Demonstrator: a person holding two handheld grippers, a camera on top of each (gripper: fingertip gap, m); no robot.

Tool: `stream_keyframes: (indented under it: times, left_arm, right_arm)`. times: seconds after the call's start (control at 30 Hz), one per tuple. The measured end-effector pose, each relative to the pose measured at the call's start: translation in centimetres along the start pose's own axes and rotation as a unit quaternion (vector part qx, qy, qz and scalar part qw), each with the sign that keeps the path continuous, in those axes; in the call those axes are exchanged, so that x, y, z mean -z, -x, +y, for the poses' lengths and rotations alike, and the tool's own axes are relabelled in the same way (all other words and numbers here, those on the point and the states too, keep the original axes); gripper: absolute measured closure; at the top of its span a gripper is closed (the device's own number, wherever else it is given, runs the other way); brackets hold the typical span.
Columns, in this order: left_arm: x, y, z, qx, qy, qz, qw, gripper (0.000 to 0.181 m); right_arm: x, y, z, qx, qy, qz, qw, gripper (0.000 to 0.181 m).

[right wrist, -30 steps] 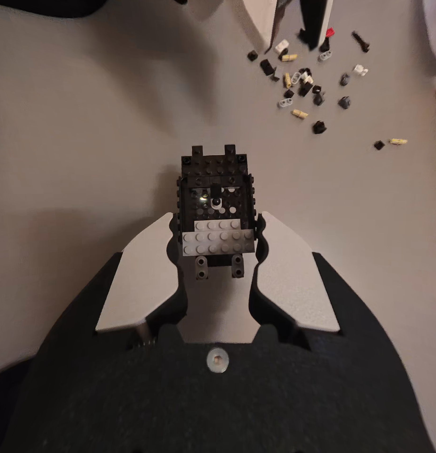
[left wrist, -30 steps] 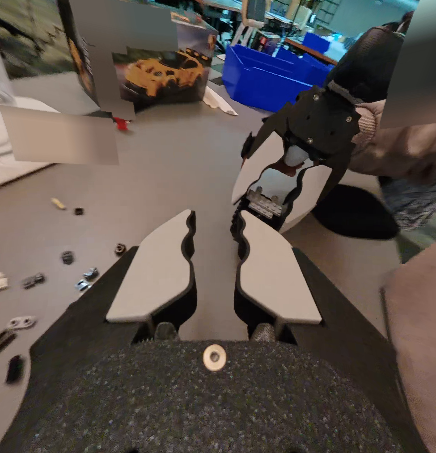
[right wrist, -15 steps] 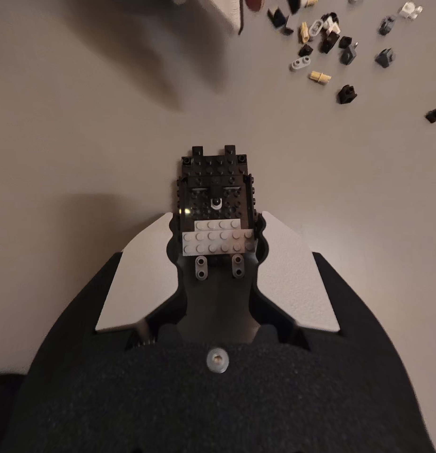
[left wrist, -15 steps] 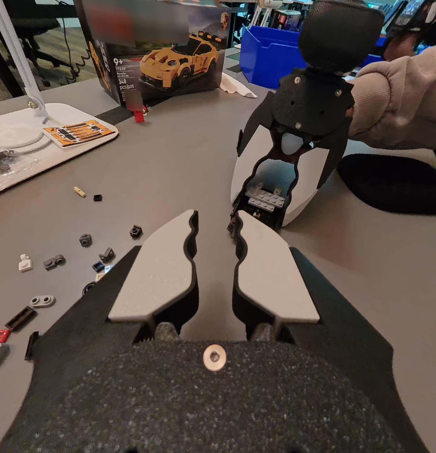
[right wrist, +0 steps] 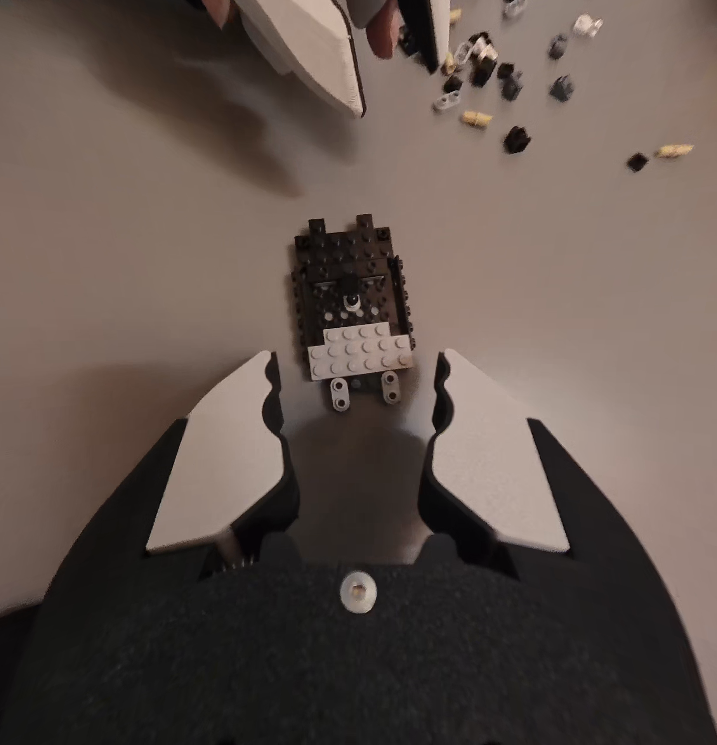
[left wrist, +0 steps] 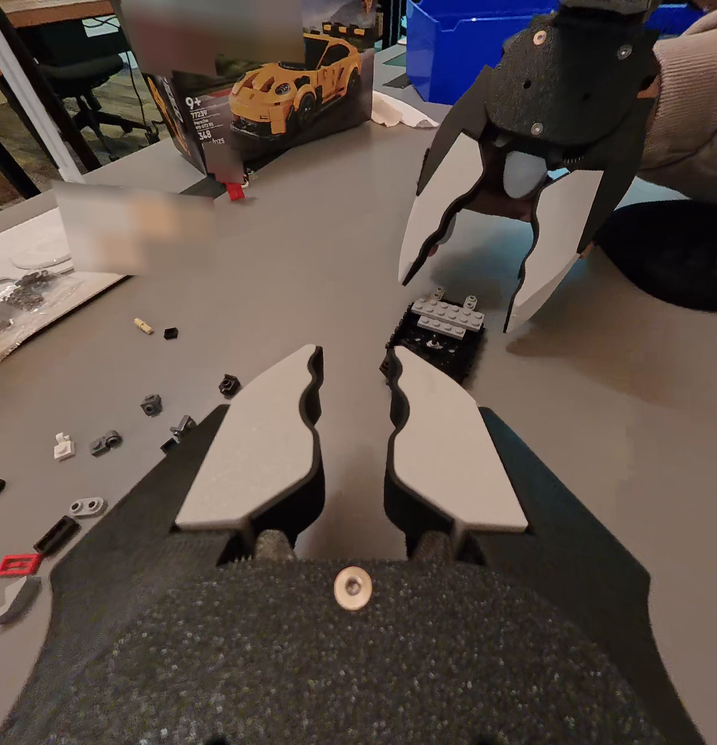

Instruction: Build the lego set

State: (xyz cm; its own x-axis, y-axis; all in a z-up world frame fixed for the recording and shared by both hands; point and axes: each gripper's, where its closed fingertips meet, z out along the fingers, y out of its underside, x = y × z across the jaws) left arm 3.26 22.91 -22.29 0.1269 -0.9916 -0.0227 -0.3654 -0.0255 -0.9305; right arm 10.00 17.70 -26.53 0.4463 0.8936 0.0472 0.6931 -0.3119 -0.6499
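Both the right tool (right wrist: 356, 358) and left tool (left wrist: 354, 358) hang spread and empty over the black-and-grey lego chassis (right wrist: 350, 310) flat on the bench (right wrist: 127, 242): light, rigid, likely best pinched across its long studded sides.

the partly built lego assembly (left wrist: 439, 342) is lying flat on the table (left wrist: 308, 274), just ahead of the left gripper (left wrist: 354, 356) and a little to its right. the right gripper (left wrist: 457, 306) is hanging above the assembly's far end, not touching it. loose pieces (left wrist: 147, 407) are lying scattered on the table to the left of the left gripper. the set's box (left wrist: 268, 92) is standing far back on the table, with a bin (left wrist: 441, 60) behind it to the right.
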Motion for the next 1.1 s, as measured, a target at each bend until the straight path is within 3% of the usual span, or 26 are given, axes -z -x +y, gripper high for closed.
stream_keyframes:
  times: [0.17, 0.37, 0.53, 0.67, 0.73, 0.8, 0.9, 1.1]
  left_arm:
    - [0.0, -0.2, -0.1, -0.013, -0.002, -0.001, 1.000, 0.152]
    - [0.8, 0.1, -0.9, -0.007, -0.031, -0.005, 0.999, 0.161]
    - [1.0, 1.2, -1.2, -0.003, -0.043, -0.029, 0.999, 0.162]
    - [1.4, 1.6, -2.1, -0.009, -0.064, -0.042, 0.997, 0.159]
    - [1.5, 1.9, -2.9, -0.008, -0.081, -0.056, 0.995, 0.158]
    - [1.9, 2.4, -4.0, -0.013, -0.103, -0.075, 0.992, 0.160]
    - [2.8, 3.2, -5.9, -0.027, -0.134, -0.111, 0.984, 0.172]
    - [4.2, 5.7, -9.3, -0.018, -0.172, -0.167, 0.971, 0.181]
  right_arm:
    - [-1.0, 0.1, 0.5, 0.051, 0.029, -0.060, 0.996, 0.126]
    - [-0.9, -1.6, 0.9, 0.194, 0.085, -0.154, 0.965, 0.127]
    - [-0.2, -1.6, 0.3, 0.190, 0.063, -0.158, 0.967, 0.120]
    - [2.6, -3.0, -3.5, 0.125, -0.073, -0.051, 0.988, 0.119]
    - [4.9, -4.2, -6.0, 0.085, -0.160, 0.031, 0.983, 0.119]
    - [7.4, -5.2, -7.9, 0.045, -0.233, 0.108, 0.965, 0.121]
    - [9.7, -6.6, -8.9, -0.007, -0.280, 0.208, 0.937, 0.124]
    - [13.5, -9.4, -10.0, -0.075, -0.364, 0.347, 0.861, 0.171]
